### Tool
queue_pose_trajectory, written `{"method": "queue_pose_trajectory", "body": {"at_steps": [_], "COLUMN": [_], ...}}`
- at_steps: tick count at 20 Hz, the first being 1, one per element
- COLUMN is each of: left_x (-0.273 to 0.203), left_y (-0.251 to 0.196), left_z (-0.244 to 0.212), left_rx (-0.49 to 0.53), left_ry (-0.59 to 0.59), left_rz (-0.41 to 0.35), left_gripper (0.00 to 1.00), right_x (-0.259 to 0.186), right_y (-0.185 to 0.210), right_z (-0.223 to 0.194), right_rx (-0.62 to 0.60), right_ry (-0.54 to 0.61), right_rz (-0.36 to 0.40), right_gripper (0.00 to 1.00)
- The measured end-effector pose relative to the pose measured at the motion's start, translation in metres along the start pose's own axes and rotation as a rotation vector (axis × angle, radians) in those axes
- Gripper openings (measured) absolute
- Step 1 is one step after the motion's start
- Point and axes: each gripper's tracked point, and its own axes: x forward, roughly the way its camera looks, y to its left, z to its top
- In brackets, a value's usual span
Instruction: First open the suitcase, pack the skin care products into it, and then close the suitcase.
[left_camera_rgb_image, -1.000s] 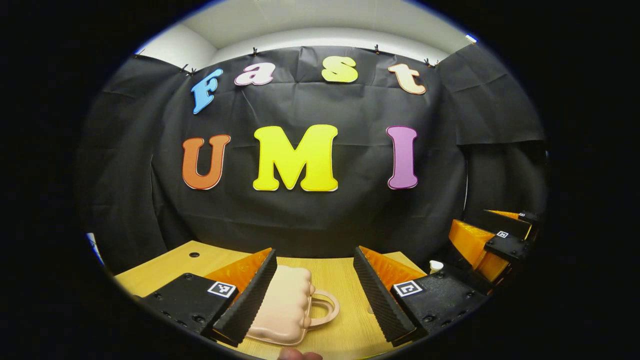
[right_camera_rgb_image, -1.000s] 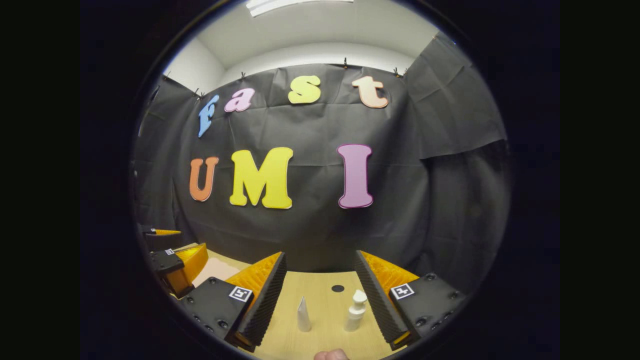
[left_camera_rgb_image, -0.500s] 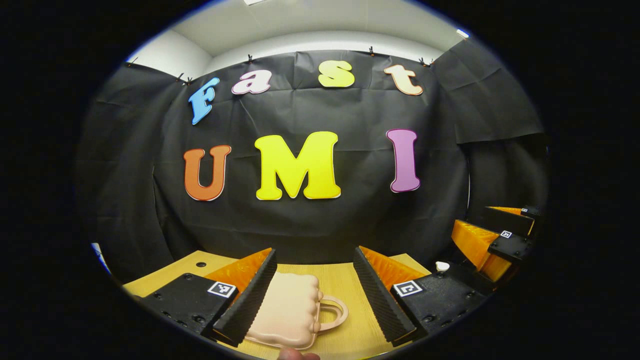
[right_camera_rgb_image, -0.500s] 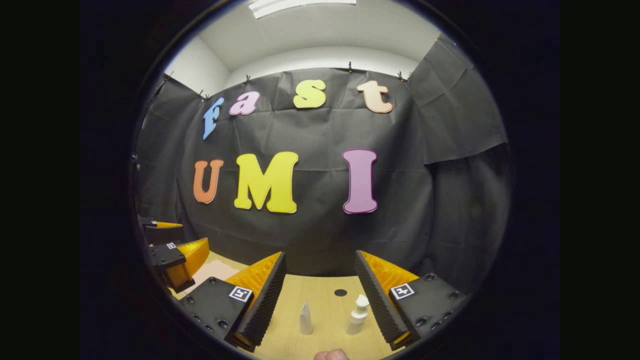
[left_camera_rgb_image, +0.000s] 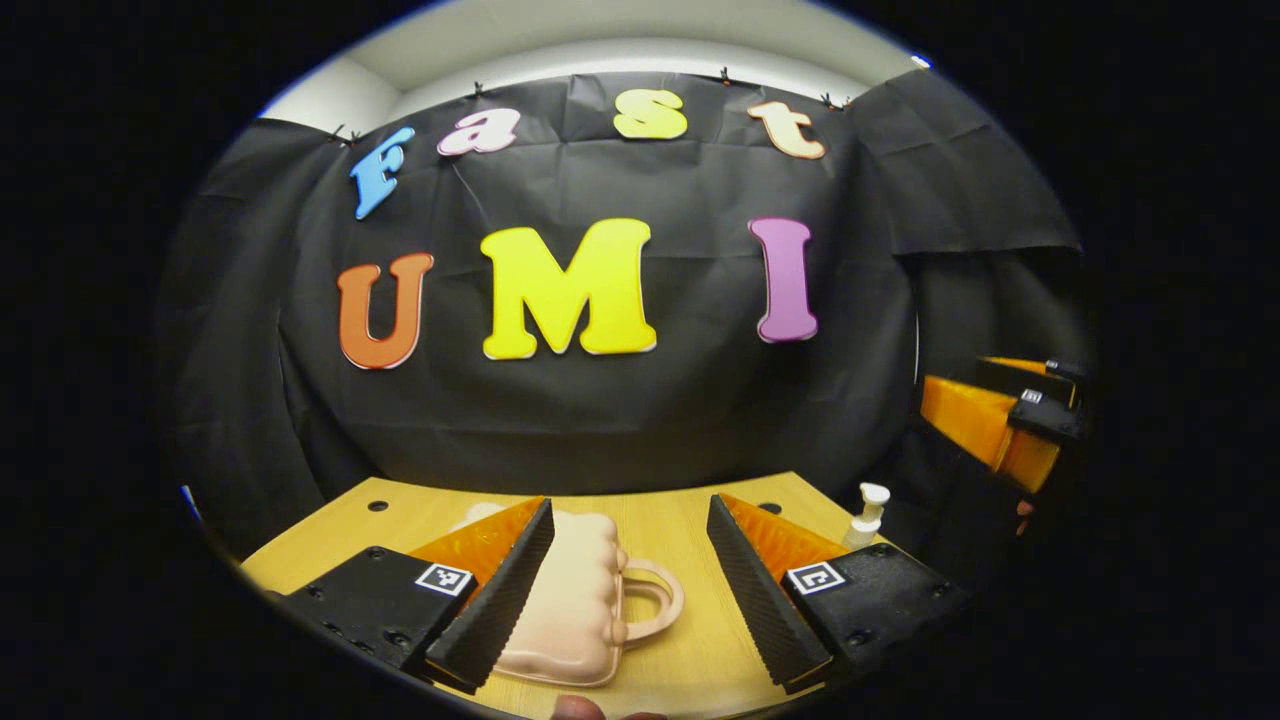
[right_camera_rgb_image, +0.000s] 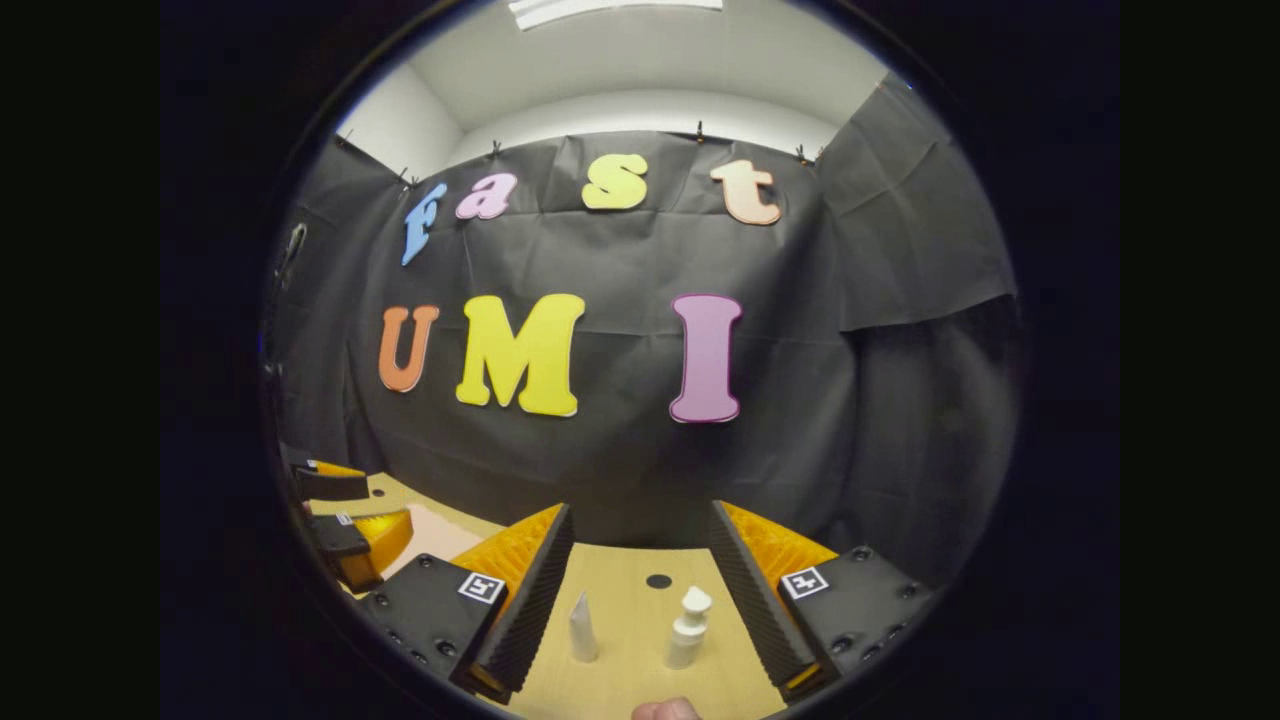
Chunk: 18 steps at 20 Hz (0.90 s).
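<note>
A light wooden desk (left_camera_rgb_image: 690, 510) stands against black cloth hung around the booth, with a pale wall and ceiling above the cloth. On the desk there is one suitcase (left_camera_rgb_image: 575, 600), small and peach-coloured with a looped handle, lying flat and closed, and there are two skin care products: one pump bottle (right_camera_rgb_image: 686, 628) and one pointed tube (right_camera_rgb_image: 581, 628), both white and upright. Two claws are in play. The left claw (left_camera_rgb_image: 630, 585) is released, its fingers spread wide with nothing between the pads; the suitcase lies on the desk below and just ahead of it, its body partly hidden behind the claw's left finger and its handle showing in the gap between the two fingers. The right claw (right_camera_rgb_image: 640, 590) is likewise released and holds nothing; the tube and the bottle stand side by side, a little apart, in the gap between its fingers, the tube nearer the left finger and the bottle nearer the right. Compared with half a second ago, the left gripper view has tipped down, so more of the desk shows and the pump bottle (left_camera_rgb_image: 866, 512) now stands clear at the desk's right edge, while the right claw (left_camera_rgb_image: 1005, 425) sits higher at the side. In the right gripper view the two products have slid slightly leftward.
</note>
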Motion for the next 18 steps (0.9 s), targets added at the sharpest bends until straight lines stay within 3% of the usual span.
{"method": "queue_pose_trajectory", "body": {"at_steps": [5, 10, 15, 18], "left_x": [0.030, 0.059, 0.083, 0.088], "left_y": [-0.030, -0.033, -0.028, -0.028], "left_z": [-0.071, -0.128, -0.164, -0.178], "left_rx": [0.205, 0.440, 0.607, 0.653], "left_ry": [0.142, 0.256, 0.352, 0.401], "left_rz": [-0.088, -0.072, -0.097, -0.104], "left_gripper": [1.00, 0.95, 0.86, 0.78], "right_x": [-0.011, -0.013, -0.015, -0.014], "right_y": [-0.037, -0.074, -0.106, -0.110], "right_z": [-0.031, -0.048, -0.071, -0.077], "right_rx": [0.009, 0.010, 0.031, 0.033], "right_ry": [0.072, 0.112, 0.178, 0.198], "right_rz": [-0.065, -0.133, -0.205, -0.211], "right_gripper": [0.80, 0.80, 0.80, 0.80]}}
